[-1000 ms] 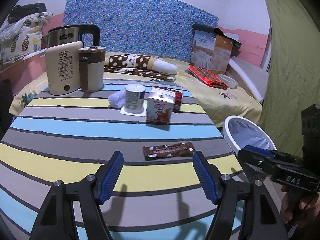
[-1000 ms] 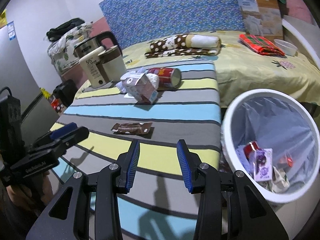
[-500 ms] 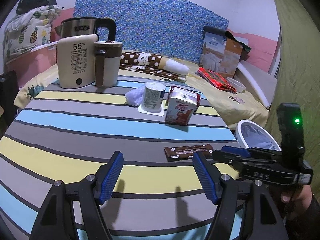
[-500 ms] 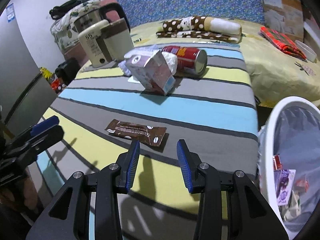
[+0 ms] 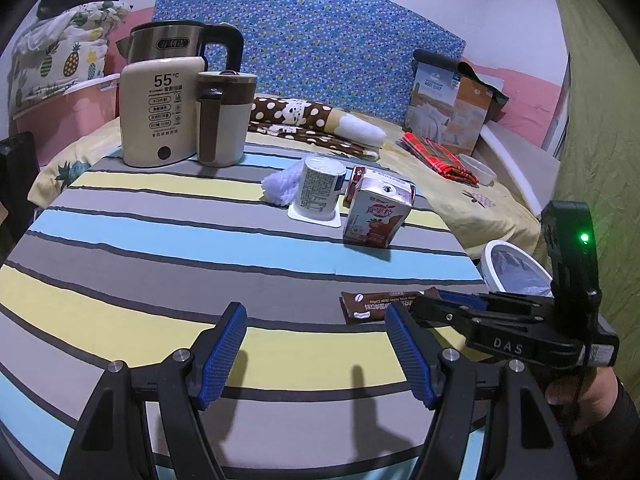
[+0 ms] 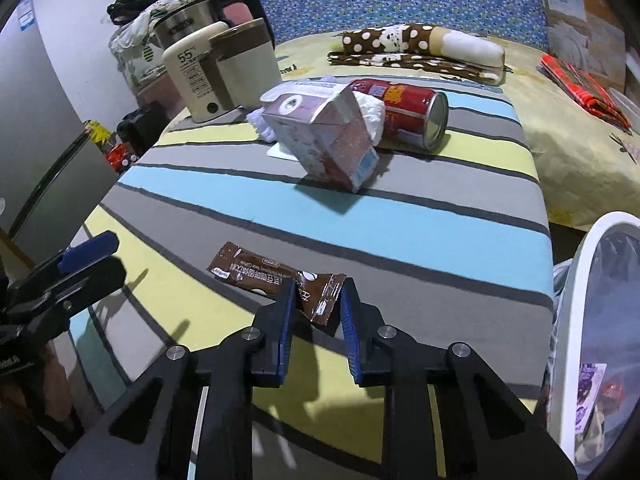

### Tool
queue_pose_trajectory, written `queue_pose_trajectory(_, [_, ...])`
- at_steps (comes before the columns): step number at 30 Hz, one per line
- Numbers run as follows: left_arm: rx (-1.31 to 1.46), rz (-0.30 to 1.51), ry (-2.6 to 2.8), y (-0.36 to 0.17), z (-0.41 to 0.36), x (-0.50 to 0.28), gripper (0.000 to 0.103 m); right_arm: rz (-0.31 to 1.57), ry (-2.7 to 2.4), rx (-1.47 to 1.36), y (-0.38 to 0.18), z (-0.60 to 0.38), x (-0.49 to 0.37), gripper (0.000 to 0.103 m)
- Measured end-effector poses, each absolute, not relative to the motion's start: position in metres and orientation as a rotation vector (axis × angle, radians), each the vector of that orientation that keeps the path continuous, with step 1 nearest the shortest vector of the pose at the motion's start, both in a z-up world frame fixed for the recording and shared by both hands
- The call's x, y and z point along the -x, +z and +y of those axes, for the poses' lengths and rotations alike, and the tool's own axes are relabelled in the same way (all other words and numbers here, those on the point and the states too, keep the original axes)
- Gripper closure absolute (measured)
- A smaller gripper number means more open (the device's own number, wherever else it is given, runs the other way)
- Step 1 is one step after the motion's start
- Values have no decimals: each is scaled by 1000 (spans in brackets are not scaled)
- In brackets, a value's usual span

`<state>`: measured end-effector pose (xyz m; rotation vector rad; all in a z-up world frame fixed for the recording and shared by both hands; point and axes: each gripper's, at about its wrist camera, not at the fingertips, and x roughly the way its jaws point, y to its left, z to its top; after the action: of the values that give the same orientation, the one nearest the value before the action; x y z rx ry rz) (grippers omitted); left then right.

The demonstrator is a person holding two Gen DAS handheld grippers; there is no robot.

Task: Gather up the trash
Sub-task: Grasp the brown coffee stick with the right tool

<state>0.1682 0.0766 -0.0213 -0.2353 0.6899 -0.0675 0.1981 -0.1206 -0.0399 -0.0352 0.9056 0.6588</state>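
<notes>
A brown snack wrapper (image 6: 256,270) lies flat on the striped table (image 6: 420,236) near its front edge. My right gripper (image 6: 318,292) is closing its jaws, with the wrapper's near end between the blue pads, which touch its edges. From the left wrist view the same wrapper (image 5: 376,306) has the right gripper (image 5: 424,302) at its right end. My left gripper (image 5: 314,312) hovers open over the table with nothing between its fingers. A white trash bin (image 6: 576,280) with litter inside stands beside the table on the right.
Further back stand a pink drink carton (image 5: 376,216), a white yogurt cup (image 5: 320,188), a red can (image 6: 408,116) on its side and a tissue wad. A kettle (image 5: 160,120) and a mug (image 5: 222,120) stand at the far left. A bed lies beyond.
My right gripper has moved forward and down to the wrapper, and its jaws have narrowed around the wrapper's near end. The left gripper has drifted slightly and stays open.
</notes>
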Motion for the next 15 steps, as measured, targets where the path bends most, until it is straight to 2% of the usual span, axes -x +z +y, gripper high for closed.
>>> queue_pose_trajectory(3, [236, 689, -69, -21, 77, -168, 31, 889, 655, 28, -37, -124, -192, 87])
queue_pose_trajectory(15, [197, 687, -106, -12, 52, -185, 31, 833, 553, -124, -27, -171, -178, 90])
